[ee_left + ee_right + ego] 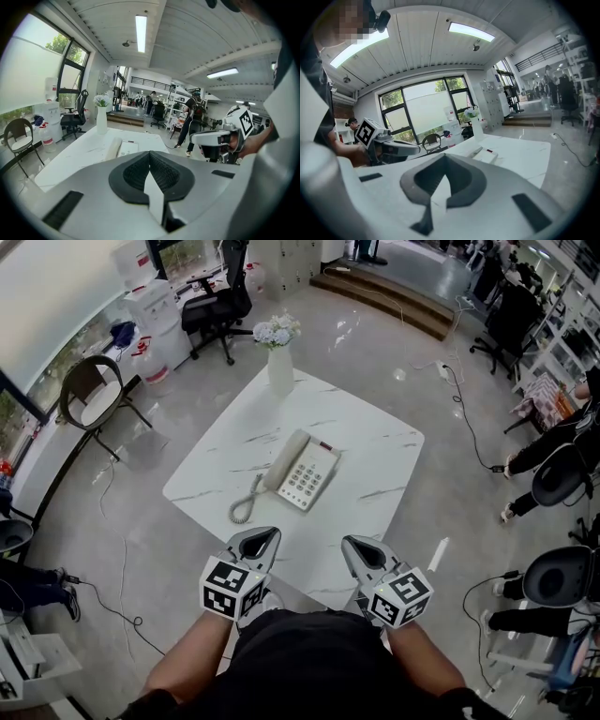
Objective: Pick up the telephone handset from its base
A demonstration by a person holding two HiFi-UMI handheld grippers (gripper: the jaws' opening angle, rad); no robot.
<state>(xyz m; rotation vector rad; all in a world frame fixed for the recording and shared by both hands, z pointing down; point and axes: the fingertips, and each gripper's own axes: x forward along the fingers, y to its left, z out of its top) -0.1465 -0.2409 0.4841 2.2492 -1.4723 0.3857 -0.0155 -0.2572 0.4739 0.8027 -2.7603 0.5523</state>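
A cream telephone (309,474) lies in the middle of the white marble table (380,451). Its handset (285,460) rests on the left side of the base, with a coiled cord (246,505) trailing toward me. My left gripper (265,536) and right gripper (354,546) hover side by side over the table's near edge, short of the phone. Both are shut and hold nothing. In the left gripper view the handset (113,148) sits far beyond the closed jaws (150,153). In the right gripper view the phone (486,155) lies ahead, to the right of the closed jaws (444,156).
A white vase of flowers (280,367) stands at the table's far corner. An office chair (220,306) and a round black chair (94,395) stand on the floor to the left. Seated people (553,451) and cables line the right side.
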